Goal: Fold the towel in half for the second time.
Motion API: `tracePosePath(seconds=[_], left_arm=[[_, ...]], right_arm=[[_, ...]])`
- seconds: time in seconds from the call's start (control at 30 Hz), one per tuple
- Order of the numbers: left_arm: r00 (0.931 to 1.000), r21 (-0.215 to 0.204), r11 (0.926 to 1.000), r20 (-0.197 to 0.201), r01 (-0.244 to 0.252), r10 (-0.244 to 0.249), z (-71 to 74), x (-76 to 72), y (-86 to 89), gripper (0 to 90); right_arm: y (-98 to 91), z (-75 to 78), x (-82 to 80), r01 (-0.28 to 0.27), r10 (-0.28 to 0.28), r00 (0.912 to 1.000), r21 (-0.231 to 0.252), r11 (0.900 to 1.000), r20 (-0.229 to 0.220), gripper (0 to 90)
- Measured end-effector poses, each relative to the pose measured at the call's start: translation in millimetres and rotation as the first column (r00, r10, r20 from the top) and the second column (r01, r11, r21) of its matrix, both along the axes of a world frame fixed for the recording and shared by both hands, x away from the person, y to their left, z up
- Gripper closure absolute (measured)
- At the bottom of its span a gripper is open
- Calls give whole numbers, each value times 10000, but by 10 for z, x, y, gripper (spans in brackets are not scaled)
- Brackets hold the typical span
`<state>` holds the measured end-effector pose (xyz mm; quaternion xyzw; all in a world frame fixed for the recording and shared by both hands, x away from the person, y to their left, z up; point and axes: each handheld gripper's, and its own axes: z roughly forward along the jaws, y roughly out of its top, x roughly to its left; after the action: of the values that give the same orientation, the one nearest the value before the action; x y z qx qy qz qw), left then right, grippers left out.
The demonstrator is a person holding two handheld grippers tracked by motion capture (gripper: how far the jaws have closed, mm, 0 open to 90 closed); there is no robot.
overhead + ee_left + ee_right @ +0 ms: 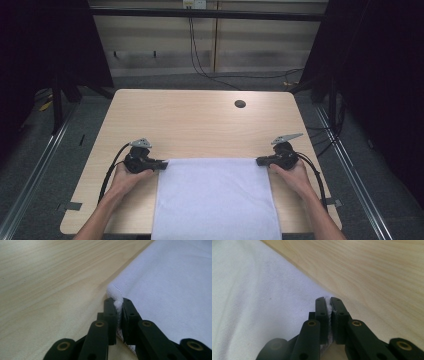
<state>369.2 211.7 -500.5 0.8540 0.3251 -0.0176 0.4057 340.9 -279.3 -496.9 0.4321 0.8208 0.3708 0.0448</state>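
Judging by both far corners of the white cloth (215, 195) being clamped by the left gripper (162, 164) & right gripper (260, 161), a grasp step is in hand; next, an even lift & fold toward the near edge is prob. called for.

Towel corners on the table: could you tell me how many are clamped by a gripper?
2: the left gripper pinches the white towel at its far-left corner, the right gripper at its far-right.

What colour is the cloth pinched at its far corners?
Plain white, no pattern: the cloth shows best in the high view.
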Motion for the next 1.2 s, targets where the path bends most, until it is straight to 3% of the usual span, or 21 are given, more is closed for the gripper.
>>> tracePosePath(seconds=[0.07,0.2,0.23,0.3,0.4,0.5,0.7,0.87,0.93,1.0,1.2], left_arm=[[9999,-130,9998,-48,-121,120,21,-17,19,854],[9997,-27,10000,243,-52,52,131,0,43,854],[9993,-191,9996,315,-198,204,165,20,50,854],[9987,-619,9974,331,-359,380,228,62,70,856],[9978,-506,9982,573,-312,341,327,106,77,857],[9966,-921,9954,746,-279,349,435,140,113,856],[9914,-956,9942,1165,-483,594,644,257,85,858],[9834,-1026,9926,1621,-654,815,913,397,62,860],[9804,-1251,9896,1739,-715,928,1012,453,68,860],[9772,-1076,9913,1896,-761,956,1087,512,67,860],[9629,-1673,9812,2338,-966,1347,1291,596,64,863]], right_arm=[[-23,43,-6,58,-66,9996,310,9995,264,857],[-47,209,0,143,-206,9961,736,9972,857,861],[-49,251,11,168,-244,9949,778,9968,978,861],[-53,323,57,277,-381,9930,935,9952,1121,862],[-49,430,151,280,-407,9916,1034,9942,1230,862],[-41,555,211,254,-410,9892,1111,9935,1409,862],[-51,748,323,437,-724,9819,1625,9857,1750,862],[-74,926,421,574,-952,9733,1804,9819,2087,862],[-99,1017,460,655,-1062,9692,1833,9809,2220,863],[-126,1101,503,663,-1106,9651,1870,9801,2374,863],[-184,1283,616,815,-1381,9554,2167,9728,2608,864]])
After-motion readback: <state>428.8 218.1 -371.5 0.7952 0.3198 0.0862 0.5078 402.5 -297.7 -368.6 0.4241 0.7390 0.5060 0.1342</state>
